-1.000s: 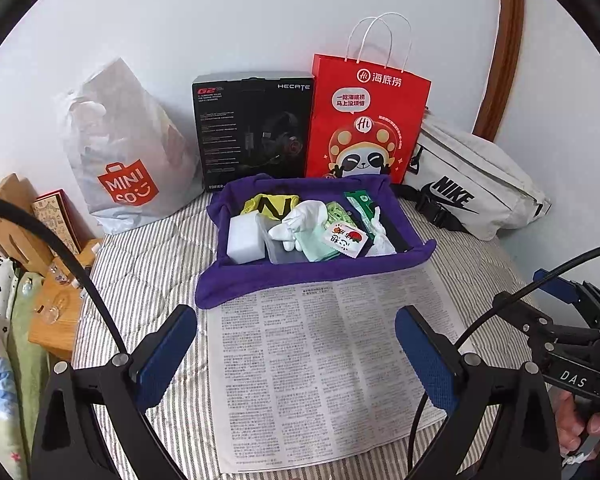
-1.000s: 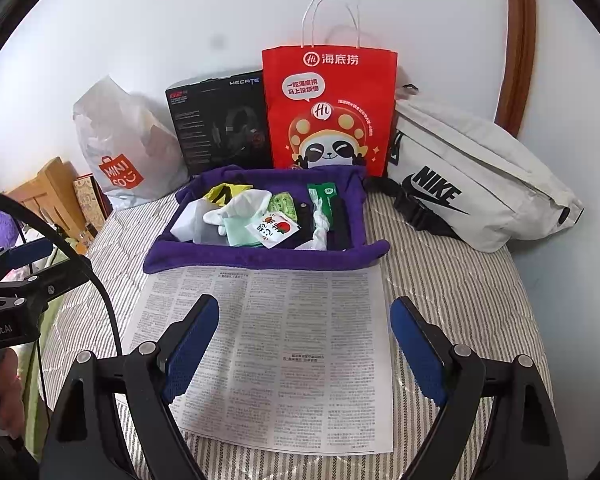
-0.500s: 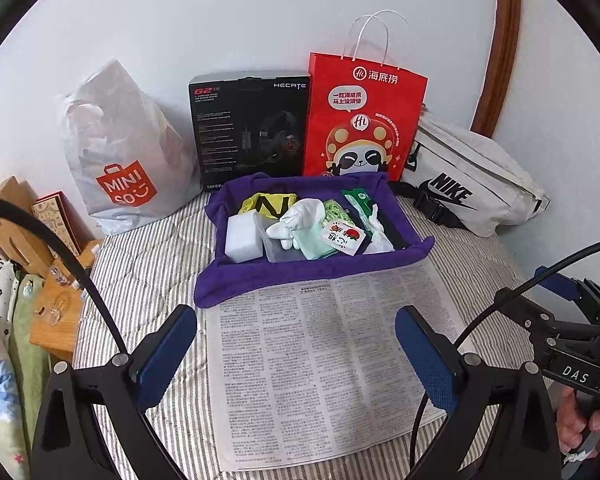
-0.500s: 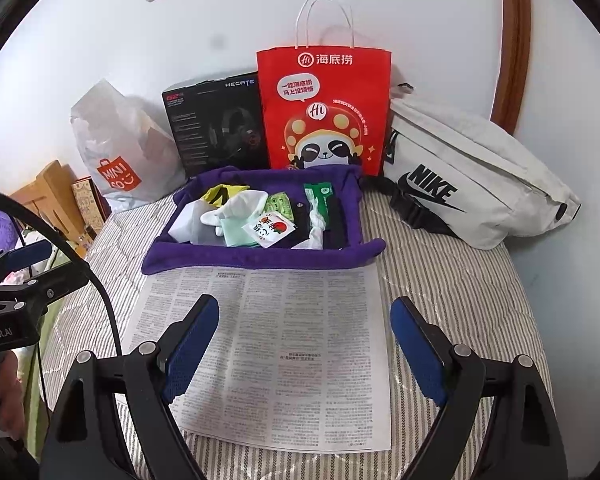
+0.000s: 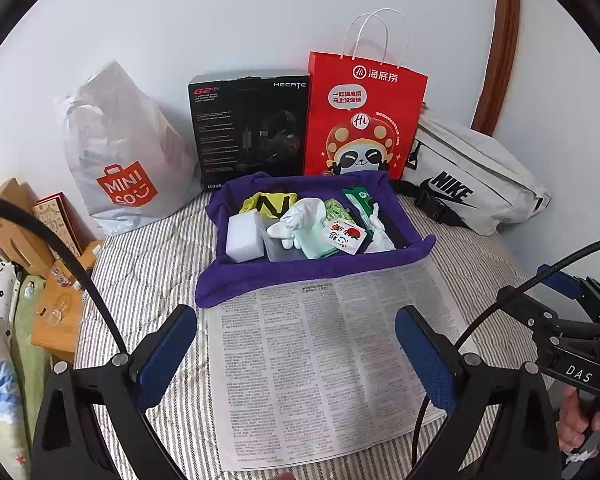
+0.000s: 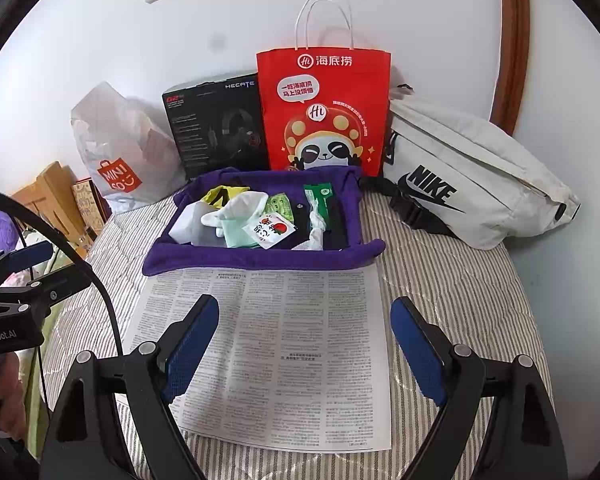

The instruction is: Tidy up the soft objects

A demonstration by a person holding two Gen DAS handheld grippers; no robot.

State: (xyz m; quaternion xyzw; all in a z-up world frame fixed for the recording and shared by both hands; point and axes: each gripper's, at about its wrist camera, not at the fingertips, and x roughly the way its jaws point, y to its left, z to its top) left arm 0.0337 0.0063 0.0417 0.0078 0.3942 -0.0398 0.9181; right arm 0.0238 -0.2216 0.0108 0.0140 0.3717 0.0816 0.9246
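Observation:
A purple cloth tray (image 5: 300, 272) (image 6: 256, 258) sits on the striped bed behind a newspaper sheet (image 5: 324, 360) (image 6: 284, 344). It holds a white sponge block (image 5: 242, 236), a white glove (image 5: 300, 216) (image 6: 240, 208), a yellow-black item (image 5: 268, 202), a pale green cloth (image 5: 316, 240), a strawberry packet (image 5: 344, 238) (image 6: 270, 230) and a green packet (image 5: 358, 198) (image 6: 318, 196). My left gripper (image 5: 296, 356) is open and empty above the newspaper. My right gripper (image 6: 304, 344) is open and empty above the newspaper too, well short of the tray.
Against the wall stand a Miniso plastic bag (image 5: 124, 156), a black headset box (image 5: 252, 128), a red paper bag (image 5: 364, 120) and a white Nike waist bag (image 5: 468, 184). Wooden furniture (image 5: 20, 232) is at the left. The right gripper's body (image 5: 572, 336) shows at right.
Both grippers have drawn back and risen slightly, so the tray looks a little farther. Nothing was grasped or moved.

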